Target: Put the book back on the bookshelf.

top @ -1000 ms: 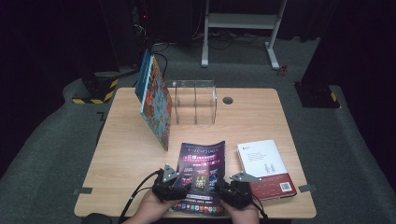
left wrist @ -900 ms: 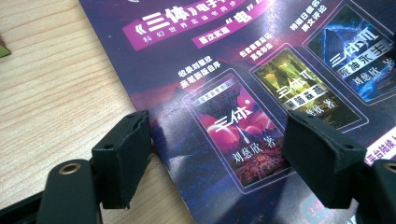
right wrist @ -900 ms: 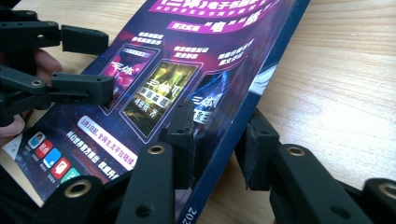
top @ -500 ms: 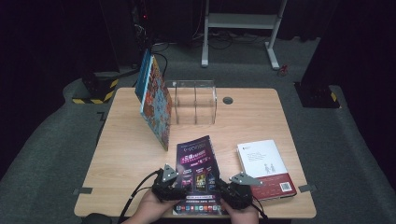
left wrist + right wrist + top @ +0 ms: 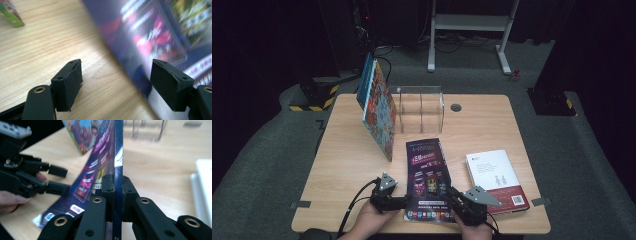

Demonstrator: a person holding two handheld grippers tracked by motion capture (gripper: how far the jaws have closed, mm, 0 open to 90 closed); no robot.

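A dark purple magazine (image 5: 427, 172) sits at the table's front middle, its right side tilted up off the wood. My right gripper (image 5: 458, 201) is shut on that right edge; in the right gripper view the two pads clamp the thin magazine (image 5: 118, 157) edge-on at my right gripper (image 5: 117, 195). My left gripper (image 5: 400, 202) is at the magazine's left edge with its jaws open. In the left gripper view the blurred magazine (image 5: 155, 32) passes between the pads of my left gripper (image 5: 117, 83) and neither pad presses on it. The left gripper (image 5: 53, 180) also appears in the right gripper view.
A colourful book (image 5: 377, 107) leans upright against a clear acrylic rack (image 5: 422, 107) at the back of the wooden table (image 5: 347, 165). A white book with a red edge (image 5: 494, 176) lies flat at the front right. A round grommet (image 5: 455, 107) is behind the rack.
The magazine lay flat and wide a second ago; now its right edge is raised with the right gripper and it looks narrower from above. The left gripper has stayed put.
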